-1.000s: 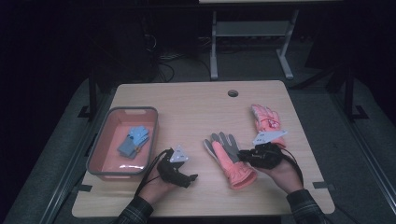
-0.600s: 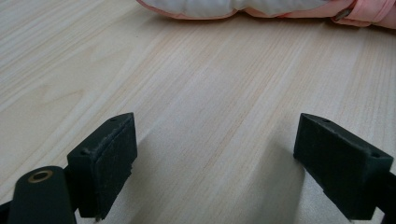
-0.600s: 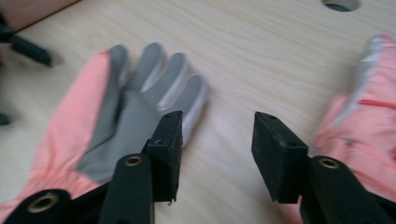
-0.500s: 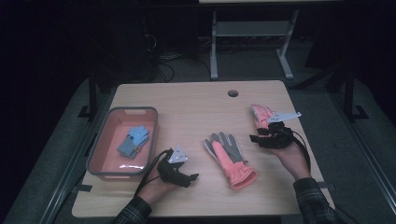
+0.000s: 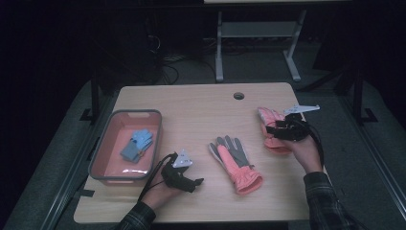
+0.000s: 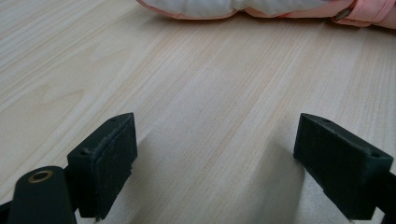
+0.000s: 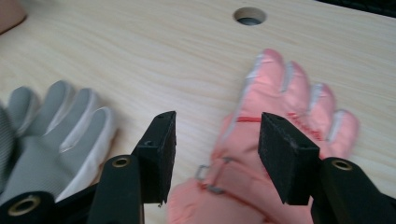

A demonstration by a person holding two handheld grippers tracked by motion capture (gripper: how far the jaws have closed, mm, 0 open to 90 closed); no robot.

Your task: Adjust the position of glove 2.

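Note:
A pink glove with a grey palm (image 5: 234, 163) lies palm up in the middle of the table, and its grey fingers (image 7: 56, 121) lie to the left in the right gripper view. A second pink glove (image 5: 268, 120) lies back up near the right edge. My right gripper (image 5: 274, 128) hovers over this glove (image 7: 280, 107). Its jaws have just been opening; they stand apart (image 7: 217, 140) above the glove's back and press on nothing. My left gripper (image 5: 196, 182) rests on the wood with its jaws wide open (image 6: 217, 140), pointing at the middle glove's cuff (image 6: 243, 7).
A pink bin (image 5: 136, 113) stands at the left with a pair of blue gloves (image 5: 136, 144) inside. A round cable hole (image 5: 238, 95) sits near the table's back edge. Bare wood stretches between the bin and the middle glove.
My right gripper has left the middle glove's cuff and moved right and back to the pink glove near the edge, its jaws widening. The left gripper and both gloves have stayed put.

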